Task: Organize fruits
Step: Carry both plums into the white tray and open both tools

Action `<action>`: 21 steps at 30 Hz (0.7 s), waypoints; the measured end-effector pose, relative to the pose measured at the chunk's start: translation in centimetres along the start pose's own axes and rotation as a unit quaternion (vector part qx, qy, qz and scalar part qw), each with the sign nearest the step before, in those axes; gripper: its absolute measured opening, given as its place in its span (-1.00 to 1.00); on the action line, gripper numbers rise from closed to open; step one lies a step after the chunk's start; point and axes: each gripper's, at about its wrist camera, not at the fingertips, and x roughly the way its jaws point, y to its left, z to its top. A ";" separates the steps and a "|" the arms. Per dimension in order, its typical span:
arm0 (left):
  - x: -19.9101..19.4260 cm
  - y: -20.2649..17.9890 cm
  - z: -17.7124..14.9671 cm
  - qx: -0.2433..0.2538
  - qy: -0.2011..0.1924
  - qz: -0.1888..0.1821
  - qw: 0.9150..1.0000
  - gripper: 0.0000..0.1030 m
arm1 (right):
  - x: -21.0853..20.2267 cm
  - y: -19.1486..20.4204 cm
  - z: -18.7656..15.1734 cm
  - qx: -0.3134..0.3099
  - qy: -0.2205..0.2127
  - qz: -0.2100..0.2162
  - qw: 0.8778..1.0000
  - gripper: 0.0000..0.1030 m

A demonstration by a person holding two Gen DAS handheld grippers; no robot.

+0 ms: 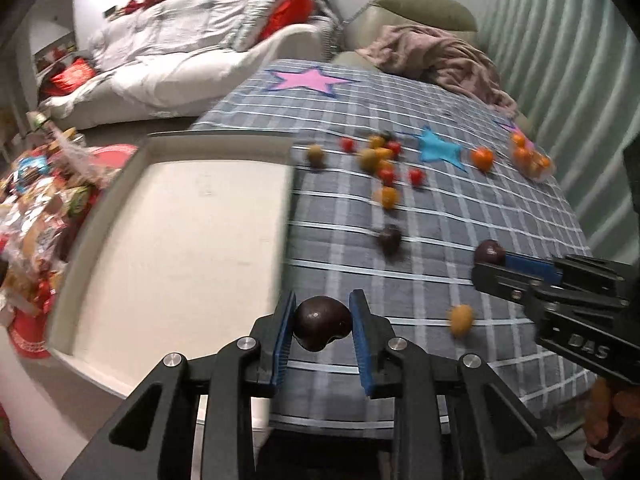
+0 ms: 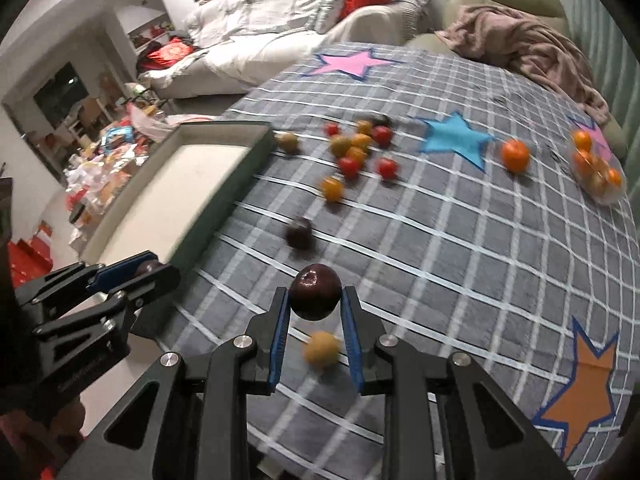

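Both tongs, left and right, grip dark plums; next, carry them to the tray at ten o'clock.

The cloth is grey with a white grid, with stars on it: pink, bright blue and orange edged in blue. The tray is cream inside with a dark rim. Each gripper's fingers carry blue pads on black frames, around dark purple plums. The scattered fruit is red, orange and yellow-green.
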 end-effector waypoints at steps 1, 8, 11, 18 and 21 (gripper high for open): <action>0.0 1.0 0.0 -0.005 0.000 0.008 1.000 -0.43 | 0.1 0.7 0.2 -0.004 0.000 0.004 1.000 -0.45; 0.4 8.4 0.2 -0.036 0.005 0.078 0.996 -0.43 | 3.1 7.7 2.3 -0.054 0.014 0.045 0.997 -0.45; 1.3 10.5 0.1 -0.046 0.017 0.094 0.994 -0.43 | 4.8 10.5 2.8 -0.075 0.025 0.056 0.995 -0.45; 3.5 12.5 -0.4 -0.046 0.038 0.118 0.991 -0.43 | 8.9 14.2 3.2 -0.119 0.057 0.048 0.990 -0.45; 4.2 13.0 -0.6 -0.047 0.045 0.118 0.991 -0.43 | 10.2 14.8 3.3 -0.136 0.067 0.033 0.988 -0.45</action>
